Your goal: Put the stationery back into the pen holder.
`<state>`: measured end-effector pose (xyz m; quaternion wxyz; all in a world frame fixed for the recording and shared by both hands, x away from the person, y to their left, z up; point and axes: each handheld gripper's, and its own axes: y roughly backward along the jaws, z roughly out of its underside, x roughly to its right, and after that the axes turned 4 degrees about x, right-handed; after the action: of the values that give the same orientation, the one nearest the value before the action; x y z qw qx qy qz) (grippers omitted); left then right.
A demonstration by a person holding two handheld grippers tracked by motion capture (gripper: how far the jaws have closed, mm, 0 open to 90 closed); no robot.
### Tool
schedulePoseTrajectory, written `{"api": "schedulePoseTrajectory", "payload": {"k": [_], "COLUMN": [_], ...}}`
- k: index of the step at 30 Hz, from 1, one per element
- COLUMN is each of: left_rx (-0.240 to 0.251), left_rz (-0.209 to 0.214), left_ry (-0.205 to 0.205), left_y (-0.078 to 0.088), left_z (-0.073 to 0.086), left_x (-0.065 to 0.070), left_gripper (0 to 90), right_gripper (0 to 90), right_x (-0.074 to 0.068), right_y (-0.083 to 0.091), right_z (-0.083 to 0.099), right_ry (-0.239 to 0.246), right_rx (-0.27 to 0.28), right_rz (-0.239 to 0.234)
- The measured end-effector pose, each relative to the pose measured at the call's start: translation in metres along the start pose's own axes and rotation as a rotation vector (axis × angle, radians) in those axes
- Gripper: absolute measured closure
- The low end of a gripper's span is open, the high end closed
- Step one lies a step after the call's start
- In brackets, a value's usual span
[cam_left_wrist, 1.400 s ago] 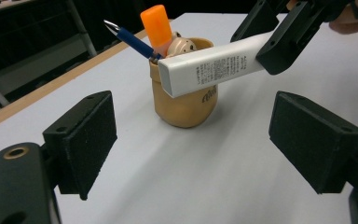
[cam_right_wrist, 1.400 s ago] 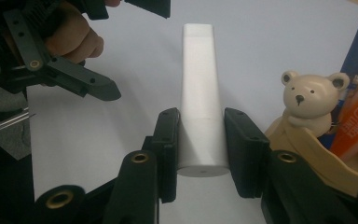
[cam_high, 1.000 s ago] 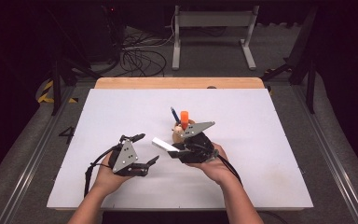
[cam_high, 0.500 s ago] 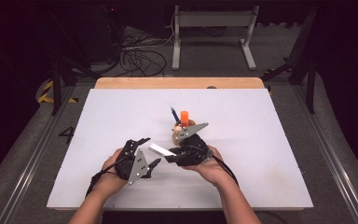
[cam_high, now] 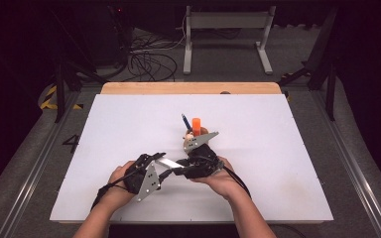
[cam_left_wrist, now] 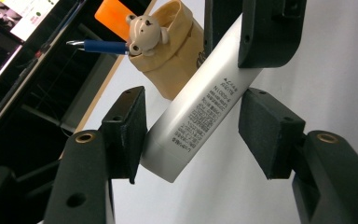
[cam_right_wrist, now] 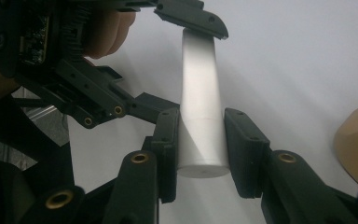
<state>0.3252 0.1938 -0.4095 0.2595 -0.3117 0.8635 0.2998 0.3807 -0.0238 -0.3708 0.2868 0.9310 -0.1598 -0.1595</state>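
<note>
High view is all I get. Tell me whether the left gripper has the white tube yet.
Observer: Not yet. The left gripper has just been closing around the white tube; one pad touches it, the other stands apart.
Operator: Check the right gripper.
Observer: The right gripper clamps the tube's flat end between both pads.
Operator: Describe the pouch.
Observer: The tan pouch bears a small bear head beside the blue pen.

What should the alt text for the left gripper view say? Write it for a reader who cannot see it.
A white tube with printed text lies slanted between the left gripper's two black jaws, which have just been closing; one pad touches it, the other stands off. Farther up, the right gripper clamps the tube, beside a tan bear-faced pouch holding a blue pen.
</note>
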Motion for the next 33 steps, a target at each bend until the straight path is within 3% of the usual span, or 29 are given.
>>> {"api": "schedulePoseTrajectory", "payload": {"k": [8,13,18,20,25,31,33], "left_rx": [0.023,0.034,0.053,0.072,0.146,0.230,0.257], "left_rz": [0.024,0.064,0.107,0.129,0.192,0.252,0.267], "left_ry": [0.049,0.082,0.131,0.168,0.327,0.511,0.546], "left_y": [0.002,0.001,0.000,0.001,0.003,0.004,0.004], "left_z": [0.002,0.001,0.000,0.000,0.004,0.009,0.011], "left_x": [-0.004,-0.004,-0.004,-0.006,-0.014,-0.022,-0.024], "left_gripper": [53.6,61.4,65.8,66.2,66.5,66.5,66.5], "right_gripper": [67.0,66.3,66.1,66.0,59.3,53.9,52.0], "right_x": [0.004,0.006,0.006,0.005,0.004,0.006,0.006], "right_y": [0.008,0.013,0.016,0.017,0.019,0.020,0.019], "right_z": [-0.001,-0.001,-0.002,-0.001,-0.001,0.002,0.003], "right_ry": [-0.037,-0.068,-0.054,-0.035,0.020,0.044,0.055], "right_rx": [0.087,0.166,0.217,0.248,0.322,0.395,0.418], "right_rz": [-0.039,-0.068,-0.074,-0.080,-0.069,-0.085,-0.094]}}
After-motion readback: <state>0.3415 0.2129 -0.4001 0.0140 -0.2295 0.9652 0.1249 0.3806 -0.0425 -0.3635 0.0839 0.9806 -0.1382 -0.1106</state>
